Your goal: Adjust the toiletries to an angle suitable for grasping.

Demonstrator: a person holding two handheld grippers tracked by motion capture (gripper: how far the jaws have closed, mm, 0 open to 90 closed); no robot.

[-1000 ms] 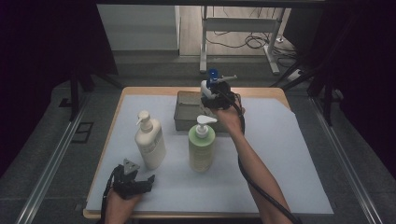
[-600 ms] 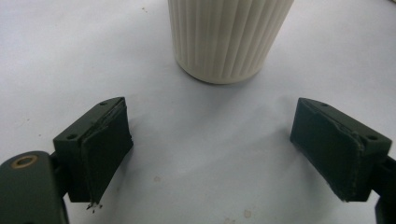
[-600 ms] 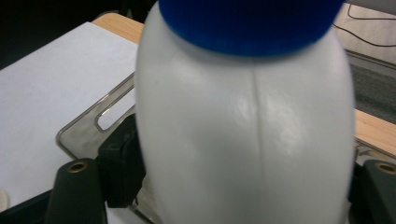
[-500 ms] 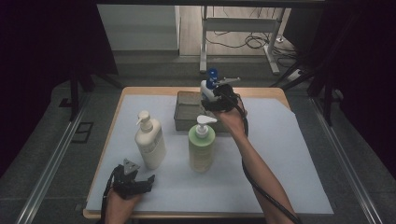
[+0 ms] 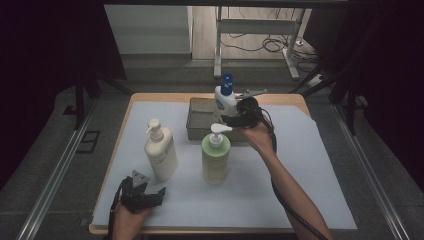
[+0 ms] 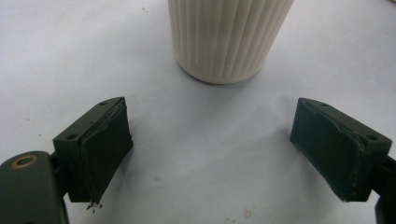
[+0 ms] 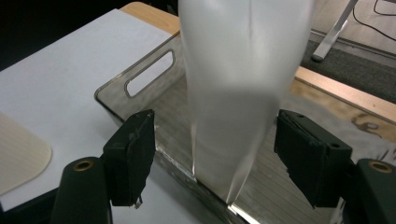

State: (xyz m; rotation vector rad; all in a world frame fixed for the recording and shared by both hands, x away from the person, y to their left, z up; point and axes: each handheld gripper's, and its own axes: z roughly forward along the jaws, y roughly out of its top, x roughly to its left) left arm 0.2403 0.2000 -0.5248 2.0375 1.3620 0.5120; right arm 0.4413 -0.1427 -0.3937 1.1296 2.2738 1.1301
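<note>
- I have the right gripper [image 5: 231, 116] at the upper middle of the high view, by the white bottle with the blue cap [image 5: 224, 98], which stands in the grey tray [image 5: 197, 120] at the far edge of the table [image 5: 150, 97].
- In the right gripper view the bottle [image 7: 243, 84] rises between the two jaws with a gap on each side; they have just closed a little, but the pads do not press on it, so I call this grip released.
- My reading: the bottle has been set down in the tray and I am letting it go. Next I should draw that gripper straight back toward the lower edge without clipping the green pump bottle [image 5: 215, 156] just in front of it.
- The left gripper [image 5: 150, 196] sits at the lower left, jaws spread wide and holding nothing; the cream pump bottle [image 6: 224, 37] stands just ahead of it.
- Hard to tell: the white bottle is blurred and cut off at the top in the right gripper view, and I cannot see its base on the tray floor. The cream bottle's upper part is cut off in the left gripper view.
</note>
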